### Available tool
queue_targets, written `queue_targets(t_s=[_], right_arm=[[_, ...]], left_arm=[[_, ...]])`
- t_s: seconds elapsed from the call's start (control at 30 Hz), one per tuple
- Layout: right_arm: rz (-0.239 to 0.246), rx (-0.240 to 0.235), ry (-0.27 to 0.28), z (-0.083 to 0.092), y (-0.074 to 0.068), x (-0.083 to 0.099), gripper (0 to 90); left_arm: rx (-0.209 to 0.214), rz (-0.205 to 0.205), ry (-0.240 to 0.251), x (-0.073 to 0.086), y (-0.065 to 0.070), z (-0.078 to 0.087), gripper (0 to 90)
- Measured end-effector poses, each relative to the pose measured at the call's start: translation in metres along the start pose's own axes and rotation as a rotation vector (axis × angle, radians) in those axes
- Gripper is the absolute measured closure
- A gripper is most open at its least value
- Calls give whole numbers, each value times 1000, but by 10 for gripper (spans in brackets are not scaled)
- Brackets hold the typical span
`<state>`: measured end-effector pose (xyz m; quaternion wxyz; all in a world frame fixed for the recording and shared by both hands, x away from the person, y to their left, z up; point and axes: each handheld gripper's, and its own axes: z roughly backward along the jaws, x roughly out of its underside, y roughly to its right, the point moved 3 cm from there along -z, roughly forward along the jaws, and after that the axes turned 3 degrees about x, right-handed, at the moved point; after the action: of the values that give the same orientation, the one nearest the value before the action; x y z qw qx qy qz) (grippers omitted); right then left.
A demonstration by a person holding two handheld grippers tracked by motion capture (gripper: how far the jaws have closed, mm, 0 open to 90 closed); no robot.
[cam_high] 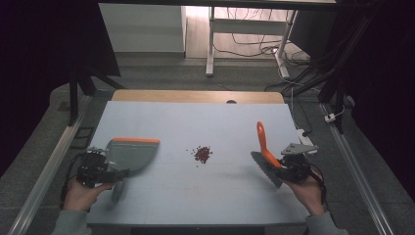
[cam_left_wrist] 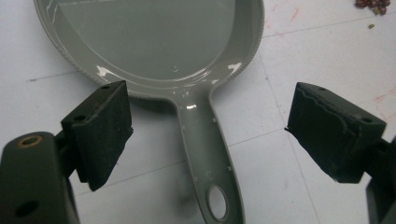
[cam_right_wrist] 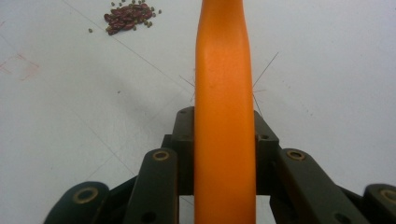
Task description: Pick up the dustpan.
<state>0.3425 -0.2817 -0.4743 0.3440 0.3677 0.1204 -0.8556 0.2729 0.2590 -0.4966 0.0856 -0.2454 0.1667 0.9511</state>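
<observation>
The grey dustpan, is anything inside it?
Nothing shows inside the grey dustpan: the left gripper view shows a bare, shiny tray. The little pile of beans lies on the table, apart from it. The top of the tray is cut off.

Pale blue table (cam_high: 195, 122), grey dustpan (cam_high: 131, 155), bean pile (cam_high: 202, 153) mid

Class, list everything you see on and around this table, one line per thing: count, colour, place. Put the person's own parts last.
dustpan: one, grey with an orange front edge, table's left side, handle between the open jaws
brush: one, orange handle, dark bristles, table's right side
beans: one small pile, dark red, table's middle
table: one, pale blue top
desk frame: one, white, floor behind
left gripper: one, black, open
right gripper: one, black, shut on brush
hands: two, near edge
</observation>
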Motion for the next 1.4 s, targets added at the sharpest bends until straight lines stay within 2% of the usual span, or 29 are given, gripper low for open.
queue_targets(t_s=[0.17,0.33,0.6,0.93,1.07,1.13,1.4], right_arm=[[0,0,-2,-1,0,0,705],[1,1,-3,-1,0,1,706],[-2,5,-2,0,1,1,705],[4,3,-6,-2,0,1,705],[6,5,-8,-2,-1,1,706],[3,4,-6,-2,-1,1,705],[6,5,-9,-3,-1,1,706]], left_arm=[[-15,8,-43,4,-1,-11,140],[-4,10,-87,7,0,-23,134],[4,18,-123,10,-1,-32,117],[47,46,-133,12,-3,-44,119],[52,52,-134,12,-4,-47,129],[56,60,-118,12,-4,-47,139],[49,66,-107,11,-4,-51,191]])
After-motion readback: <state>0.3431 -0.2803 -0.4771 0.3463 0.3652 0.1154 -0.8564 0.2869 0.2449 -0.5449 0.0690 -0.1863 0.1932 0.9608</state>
